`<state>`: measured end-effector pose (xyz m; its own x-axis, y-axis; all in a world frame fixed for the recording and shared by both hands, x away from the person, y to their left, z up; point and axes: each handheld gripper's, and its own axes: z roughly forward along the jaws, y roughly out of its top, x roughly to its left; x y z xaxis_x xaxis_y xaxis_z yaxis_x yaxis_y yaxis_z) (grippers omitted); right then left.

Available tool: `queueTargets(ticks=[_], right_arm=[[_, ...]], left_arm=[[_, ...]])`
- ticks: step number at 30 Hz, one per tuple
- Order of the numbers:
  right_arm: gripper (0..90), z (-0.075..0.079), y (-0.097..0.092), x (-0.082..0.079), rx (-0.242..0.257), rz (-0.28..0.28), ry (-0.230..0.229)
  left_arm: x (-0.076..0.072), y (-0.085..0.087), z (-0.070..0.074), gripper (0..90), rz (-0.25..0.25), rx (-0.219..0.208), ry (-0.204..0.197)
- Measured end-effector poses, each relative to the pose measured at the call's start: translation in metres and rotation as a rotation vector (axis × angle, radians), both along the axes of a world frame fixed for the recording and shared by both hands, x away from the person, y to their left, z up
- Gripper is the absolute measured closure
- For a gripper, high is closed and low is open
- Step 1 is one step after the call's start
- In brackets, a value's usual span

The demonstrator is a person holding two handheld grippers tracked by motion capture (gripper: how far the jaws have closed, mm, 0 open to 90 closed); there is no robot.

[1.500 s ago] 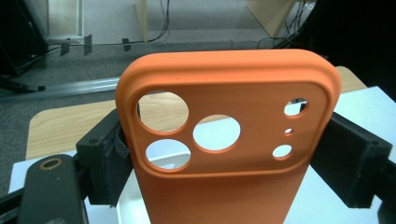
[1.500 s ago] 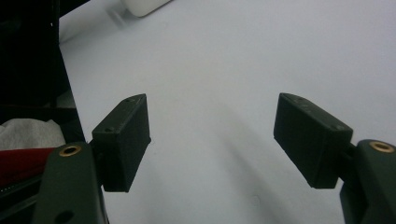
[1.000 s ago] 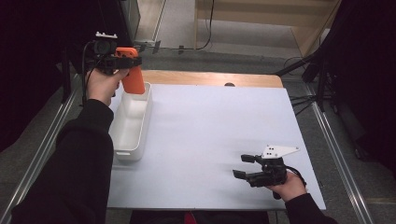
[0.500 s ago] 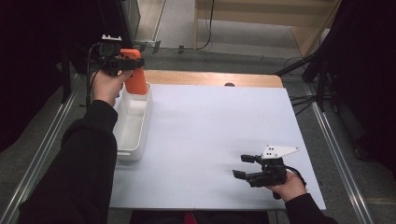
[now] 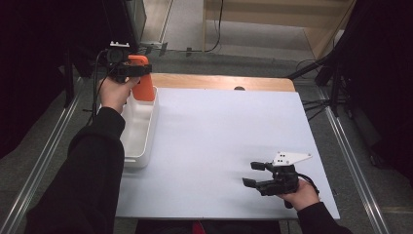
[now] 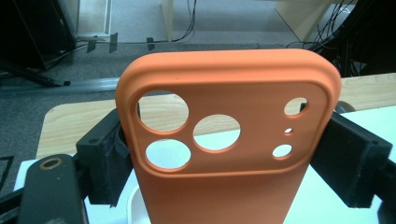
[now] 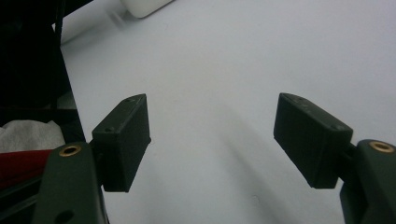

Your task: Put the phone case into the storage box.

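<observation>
An orange phone case [image 5: 144,83] [image 6: 224,154] with several round camera holes is clamped by its two long edges in my left gripper [image 5: 127,72] [image 6: 224,158]. It hangs upright above the far end of a white tray [image 5: 141,129]. Both black pads [image 6: 105,158] press on the case's sides. My right gripper [image 5: 254,174] [image 7: 212,140] rests low over the white table top [image 5: 219,131] near its front right, jaws open with nothing between them.
The tray runs along the table's left edge. A wooden strip [image 5: 219,81] borders the far edge of the table. Metal rails [image 5: 348,156] flank both sides. Dark stands and cables [image 5: 331,83] crowd the floor at the far right.
My left hand has carried the orange case a little farther away and slightly right over the tray's far end. The right gripper has kept still.
</observation>
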<state>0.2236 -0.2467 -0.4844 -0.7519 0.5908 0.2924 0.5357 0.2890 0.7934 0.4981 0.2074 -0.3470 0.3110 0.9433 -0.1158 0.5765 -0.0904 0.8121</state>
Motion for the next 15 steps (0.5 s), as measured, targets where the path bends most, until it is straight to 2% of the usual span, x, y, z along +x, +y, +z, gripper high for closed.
queueTargets(ticks=[8,15], right_arm=[[26.0,0.000,0.001,0.000,-0.003,0.003,0.001],[26.0,0.000,0.001,0.000,-0.004,0.002,0.003]], left_arm=[[0.000,0.002,-0.006,15.9,0.005,-0.004,0.008],[0.001,0.001,-0.013,15.9,0.004,0.008,0.014]])
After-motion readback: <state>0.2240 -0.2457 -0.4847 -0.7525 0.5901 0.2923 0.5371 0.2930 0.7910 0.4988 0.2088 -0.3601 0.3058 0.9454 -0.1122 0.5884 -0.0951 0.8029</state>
